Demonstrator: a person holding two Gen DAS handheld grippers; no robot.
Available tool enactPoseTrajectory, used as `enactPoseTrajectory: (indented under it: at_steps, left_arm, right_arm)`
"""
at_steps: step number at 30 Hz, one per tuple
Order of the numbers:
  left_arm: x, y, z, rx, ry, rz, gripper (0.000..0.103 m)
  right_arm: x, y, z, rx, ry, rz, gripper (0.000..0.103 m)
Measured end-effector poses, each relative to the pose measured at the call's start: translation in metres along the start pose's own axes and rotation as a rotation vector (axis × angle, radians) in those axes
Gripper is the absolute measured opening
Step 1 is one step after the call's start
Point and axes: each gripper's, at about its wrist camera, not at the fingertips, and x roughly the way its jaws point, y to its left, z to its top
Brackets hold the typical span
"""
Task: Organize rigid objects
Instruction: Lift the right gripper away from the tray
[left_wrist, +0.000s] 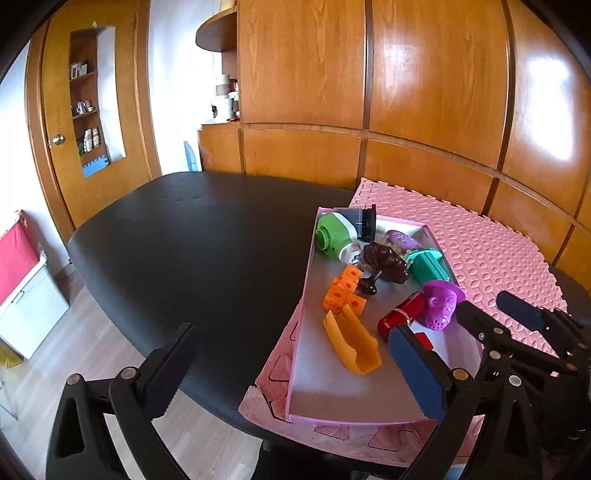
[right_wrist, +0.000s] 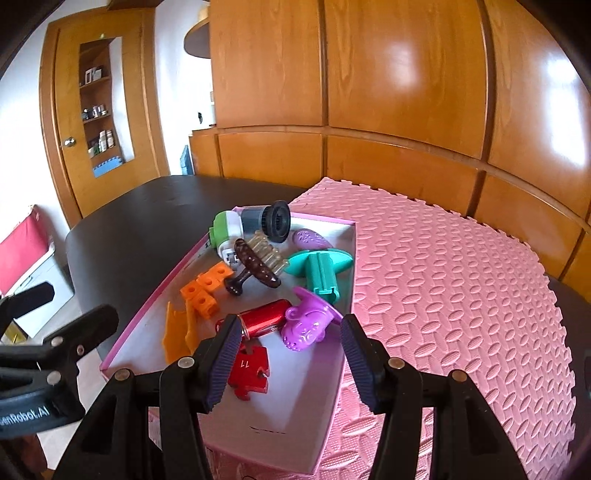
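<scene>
A pink-rimmed tray (left_wrist: 343, 398) (right_wrist: 295, 424) on a pink foam mat holds several toys: orange cubes (left_wrist: 343, 291) (right_wrist: 205, 291), an orange scoop (left_wrist: 354, 341) (right_wrist: 177, 332), a red cylinder (left_wrist: 400, 314) (right_wrist: 264, 319), a purple piece (left_wrist: 441, 302) (right_wrist: 308, 323), a teal piece (left_wrist: 428, 264) (right_wrist: 321, 269), a brown knob (left_wrist: 384, 264) (right_wrist: 255, 266), a green-white object (left_wrist: 334, 236) (right_wrist: 225, 229) and a red puzzle piece (right_wrist: 249, 373). My left gripper (left_wrist: 291, 373) is open at the tray's left edge. My right gripper (right_wrist: 291, 362) (left_wrist: 491, 314) is open and empty above the tray's near end.
The pink foam mat (left_wrist: 491, 254) (right_wrist: 461, 295) covers the right part of the black table (left_wrist: 192, 251) (right_wrist: 147, 218). Wooden cabinet panels stand behind. A door with shelves is at the far left. Floor and a white box show below left.
</scene>
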Motion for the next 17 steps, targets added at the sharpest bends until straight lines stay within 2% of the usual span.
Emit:
enactPoseTrajectory:
  at_steps: [17]
  left_arm:
    - [-0.0021,0.0009,-0.0016,0.006,-0.027,0.024,0.102]
  right_arm:
    - [-0.0031,0.0018,0.0022,0.002,-0.015,-0.012,0.056]
